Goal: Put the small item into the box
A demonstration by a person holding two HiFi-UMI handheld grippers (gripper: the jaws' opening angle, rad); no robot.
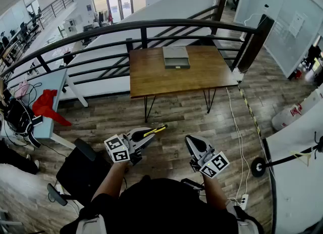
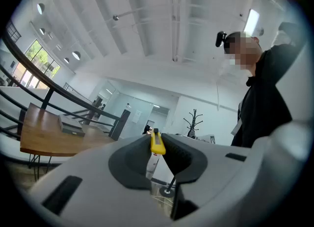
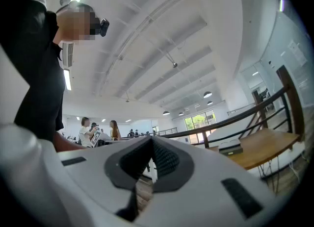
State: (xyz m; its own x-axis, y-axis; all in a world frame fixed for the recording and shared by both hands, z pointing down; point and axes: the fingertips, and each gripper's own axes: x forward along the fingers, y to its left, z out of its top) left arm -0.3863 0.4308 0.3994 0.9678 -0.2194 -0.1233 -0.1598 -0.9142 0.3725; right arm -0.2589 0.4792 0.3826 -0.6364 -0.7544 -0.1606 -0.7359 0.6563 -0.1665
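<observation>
One small yellow item (image 2: 157,144), maybe cutter, in left gripper (image 1: 147,135)

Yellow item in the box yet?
No, the yellow item sits clamped in the left tool, away from the box.

Yellow knife (image 1: 154,130) in left claw (image 1: 143,137)

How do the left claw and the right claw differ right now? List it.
The left claw is shut on a slim yellow item; the right claw is shut with nothing between its jaws. In the head view the left claw points up and right, while the right claw points up and left. Both hang over the wood floor, short of the table and the box on it.
</observation>
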